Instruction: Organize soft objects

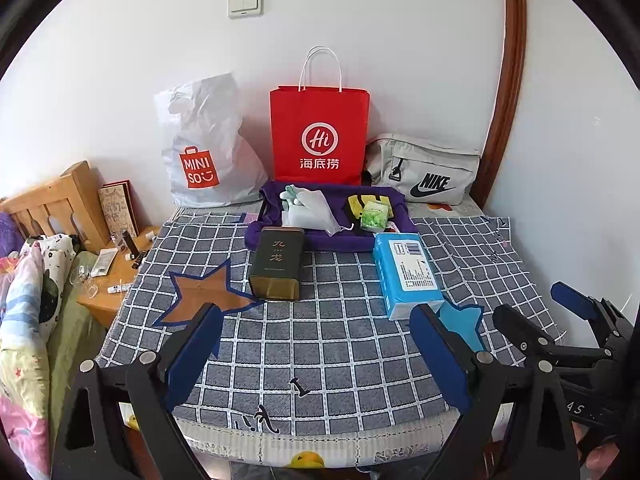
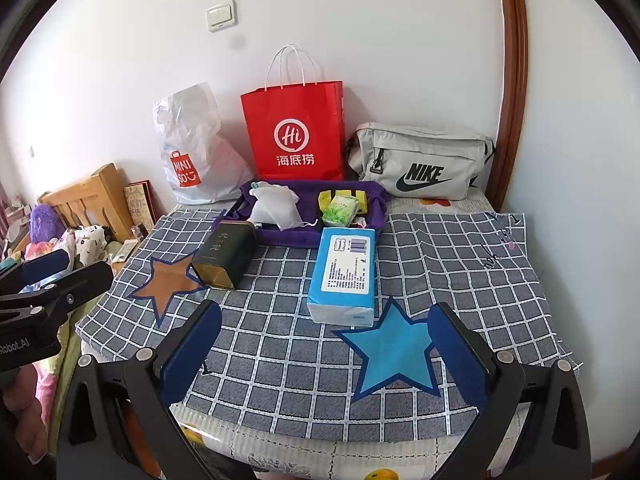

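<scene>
While both claws hover spread and empty, left claw (image 1: 316, 356), right claw (image 2: 324, 352), blue tissue pack (image 2: 346, 276) lies beyond

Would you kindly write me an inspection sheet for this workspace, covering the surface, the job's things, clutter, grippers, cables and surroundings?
Surface: checked grey cloth with a brown star patch and a blue star patch.
Job's things: blue tissue pack lying flat near the blue star; purple tray behind it holding a white mesh pouch and a green packet.
Clutter: dark tin lying on its side by the brown star.
Grippers: left gripper open, empty; right gripper open, empty.
Cables: nothing seen.
Surroundings: red paper bag, white plastic bag and grey Nike bag along the wall; wooden side table to the left.
</scene>
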Action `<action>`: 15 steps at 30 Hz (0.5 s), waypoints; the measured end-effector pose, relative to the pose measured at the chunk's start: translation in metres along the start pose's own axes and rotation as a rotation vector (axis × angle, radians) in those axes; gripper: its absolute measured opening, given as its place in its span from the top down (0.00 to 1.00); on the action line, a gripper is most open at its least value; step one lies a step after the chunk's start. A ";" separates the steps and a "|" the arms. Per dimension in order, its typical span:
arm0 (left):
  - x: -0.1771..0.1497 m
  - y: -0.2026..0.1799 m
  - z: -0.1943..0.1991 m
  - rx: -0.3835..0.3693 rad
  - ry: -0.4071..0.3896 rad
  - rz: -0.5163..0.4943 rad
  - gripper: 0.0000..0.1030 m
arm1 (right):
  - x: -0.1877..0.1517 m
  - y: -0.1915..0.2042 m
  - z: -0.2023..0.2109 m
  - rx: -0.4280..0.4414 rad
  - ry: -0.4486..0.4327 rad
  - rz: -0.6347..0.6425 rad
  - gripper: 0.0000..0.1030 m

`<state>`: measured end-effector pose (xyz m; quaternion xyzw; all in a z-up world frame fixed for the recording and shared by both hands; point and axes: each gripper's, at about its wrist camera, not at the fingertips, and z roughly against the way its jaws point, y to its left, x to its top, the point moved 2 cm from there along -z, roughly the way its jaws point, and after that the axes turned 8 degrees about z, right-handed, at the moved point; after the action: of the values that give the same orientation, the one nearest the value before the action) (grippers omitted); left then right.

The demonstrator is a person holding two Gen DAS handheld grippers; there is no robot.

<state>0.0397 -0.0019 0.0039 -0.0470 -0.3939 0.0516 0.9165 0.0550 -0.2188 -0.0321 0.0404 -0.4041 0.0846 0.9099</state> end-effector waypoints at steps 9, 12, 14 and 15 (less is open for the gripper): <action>-0.003 0.001 -0.002 -0.001 0.008 0.002 0.08 | -0.001 0.004 0.000 0.001 0.003 0.005 0.01; -0.003 0.002 -0.002 -0.002 0.009 0.003 0.08 | -0.003 0.005 -0.001 0.002 0.006 0.002 0.01; -0.003 0.002 -0.002 0.000 0.008 0.003 0.08 | -0.003 0.005 -0.002 0.003 0.007 0.002 0.01; -0.004 0.002 -0.003 0.000 0.009 0.004 0.08 | -0.003 0.005 -0.002 0.004 0.008 0.002 0.01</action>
<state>0.0389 -0.0002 -0.0013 -0.0478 -0.3896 0.0533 0.9182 0.0539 -0.2138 -0.0359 0.0416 -0.4005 0.0865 0.9113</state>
